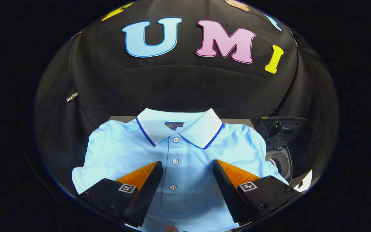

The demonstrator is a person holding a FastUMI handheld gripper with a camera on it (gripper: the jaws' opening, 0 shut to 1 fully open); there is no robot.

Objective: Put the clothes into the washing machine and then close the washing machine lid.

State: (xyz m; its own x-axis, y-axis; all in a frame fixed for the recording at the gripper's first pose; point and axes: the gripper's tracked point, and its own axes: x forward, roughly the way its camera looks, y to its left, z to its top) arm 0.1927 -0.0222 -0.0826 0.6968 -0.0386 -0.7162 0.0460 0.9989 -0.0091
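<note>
A light blue polo shirt [185, 151] with a white collar edged in dark blue lies flat and spread out on a table, front side up, its button placket running between my fingers. My gripper [188, 166] hovers over the shirt's chest, open, with nothing between the fingers. To the right of the shirt stands the washing machine [280, 151], dark, with its lid [282, 127] raised and part of the round opening showing below it.
The table's far edge [237, 121] shows just behind the collar. The booth's black cloth wall hangs close behind the table. A small white object [305, 182] lies to the right, below the washing machine.
</note>
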